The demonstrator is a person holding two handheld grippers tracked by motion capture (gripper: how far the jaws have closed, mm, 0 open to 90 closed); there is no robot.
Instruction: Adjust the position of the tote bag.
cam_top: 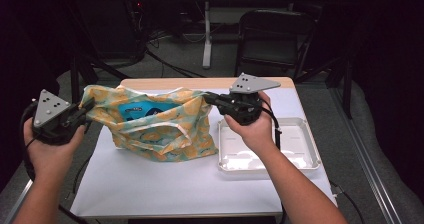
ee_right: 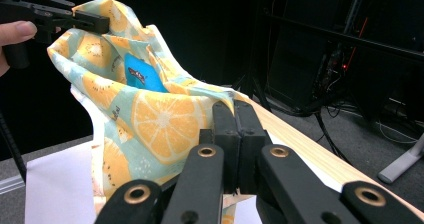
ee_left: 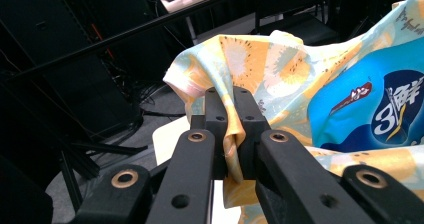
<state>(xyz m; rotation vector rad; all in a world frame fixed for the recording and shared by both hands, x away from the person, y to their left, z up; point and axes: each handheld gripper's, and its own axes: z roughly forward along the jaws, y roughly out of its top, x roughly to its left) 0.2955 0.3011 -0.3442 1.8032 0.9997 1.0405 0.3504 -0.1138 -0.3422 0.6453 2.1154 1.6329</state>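
Note:
A cloth bag point(cam_top: 155, 129) printed with orange and kiwi slices hangs stretched between my two grippers above the table. Inside its open mouth lies a blue snack packet point(cam_top: 145, 109). My left gripper point(cam_top: 89, 104) pinches the bag's left rim; in the left gripper view its jaws point(ee_left: 227, 96) are shut on a fold of the cloth point(ee_left: 280, 59), with the packet point(ee_left: 380, 99) just beyond. My right gripper point(cam_top: 207, 98) grips the right rim, its jaws point(ee_right: 234, 109) pressed together on the fabric point(ee_right: 155, 119). The right gripper view also shows the packet point(ee_right: 142, 74) and the left gripper point(ee_right: 95, 21) farther off.
A white shallow tray point(cam_top: 300, 144) sits on the table's right side under my right hand. The table point(cam_top: 175, 184) has a pale sheet over it and a wooden far edge. A black folding chair point(cam_top: 272, 34) stands beyond the table.

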